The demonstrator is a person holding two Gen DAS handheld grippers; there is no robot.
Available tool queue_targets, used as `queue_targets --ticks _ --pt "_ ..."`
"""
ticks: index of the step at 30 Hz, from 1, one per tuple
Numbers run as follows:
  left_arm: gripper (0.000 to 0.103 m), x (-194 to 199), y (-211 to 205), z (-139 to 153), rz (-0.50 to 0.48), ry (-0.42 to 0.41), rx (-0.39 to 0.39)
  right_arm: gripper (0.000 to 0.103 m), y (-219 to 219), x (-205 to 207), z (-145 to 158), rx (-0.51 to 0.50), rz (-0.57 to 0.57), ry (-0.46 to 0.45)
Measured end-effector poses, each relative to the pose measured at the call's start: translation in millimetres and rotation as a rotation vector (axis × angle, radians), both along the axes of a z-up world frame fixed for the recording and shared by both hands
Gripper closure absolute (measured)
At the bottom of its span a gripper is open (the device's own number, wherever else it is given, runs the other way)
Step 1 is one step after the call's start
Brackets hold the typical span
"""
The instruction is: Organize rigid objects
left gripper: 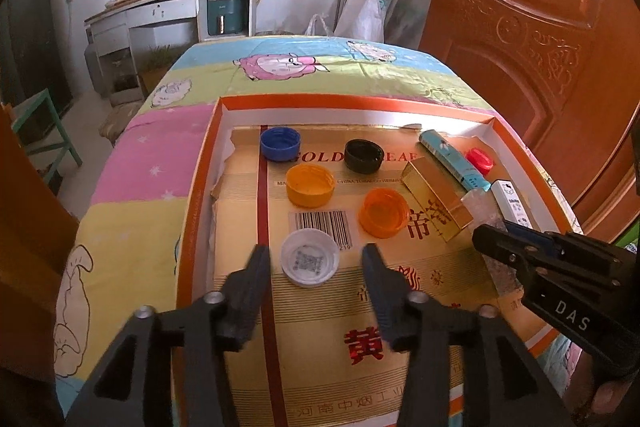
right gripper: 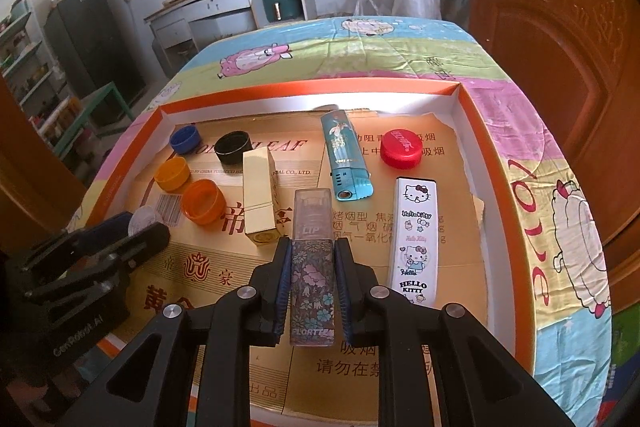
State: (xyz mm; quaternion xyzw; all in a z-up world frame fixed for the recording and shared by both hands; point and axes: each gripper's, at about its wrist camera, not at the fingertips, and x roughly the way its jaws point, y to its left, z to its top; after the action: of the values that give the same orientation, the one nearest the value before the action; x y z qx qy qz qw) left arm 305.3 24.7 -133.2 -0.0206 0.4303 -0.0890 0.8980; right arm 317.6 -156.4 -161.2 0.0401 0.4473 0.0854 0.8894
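Both views close above tray [left gripper: 520, 143]

caps [right gripper: 200, 203] left in tray [right gripper: 460, 115] | lighters [right gripper: 346, 155] right

A table draped in a pastel patchwork cloth printed with cartoon sheep [right gripper: 400, 47] carried a shallow orange-rimmed cardboard tray with white inner walls [right gripper: 460, 99], which sat directly on the cloth and was lined with a flattened golden cigarette carton [left gripper: 320, 307].
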Motion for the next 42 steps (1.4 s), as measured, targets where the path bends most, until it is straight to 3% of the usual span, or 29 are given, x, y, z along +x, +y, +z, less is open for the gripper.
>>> queue_targets --ticks 26,28,30,37,41,42 --pt "0.054 -25.1 0.5 27.8 0.029 -0.078 -0.019 0.077 -5.5 -28.1 27.6 -0.007 -0.028 -0.079" --pt "0.054 -30.2 -0.3 32.0 0.034 -0.087 -0.015 0.075 -6.5 -32.8 30.7 -0.004 -0.031 -0.086" --pt "0.054 -37.0 -2.5 36.4 0.045 -0.099 0.001 0.06 -7.1 -38.1 33.5 -0.003 -0.033 -0.093" --pt "0.054 -64.1 -9.0 53.9 0.054 -0.149 -0.001 0.059 -3.0 -63.8 48.2 -0.009 -0.026 -0.134" --pt "0.054 -88.5 -15.2 68.5 0.128 -0.224 0.09 0.057 -1.3 -81.5 58.1 -0.016 -0.031 -0.164" --pt "0.054 -93.2 -15.5 70.8 0.15 -0.232 0.104 0.052 -1.2 -86.2 60.7 -0.018 -0.036 -0.172"
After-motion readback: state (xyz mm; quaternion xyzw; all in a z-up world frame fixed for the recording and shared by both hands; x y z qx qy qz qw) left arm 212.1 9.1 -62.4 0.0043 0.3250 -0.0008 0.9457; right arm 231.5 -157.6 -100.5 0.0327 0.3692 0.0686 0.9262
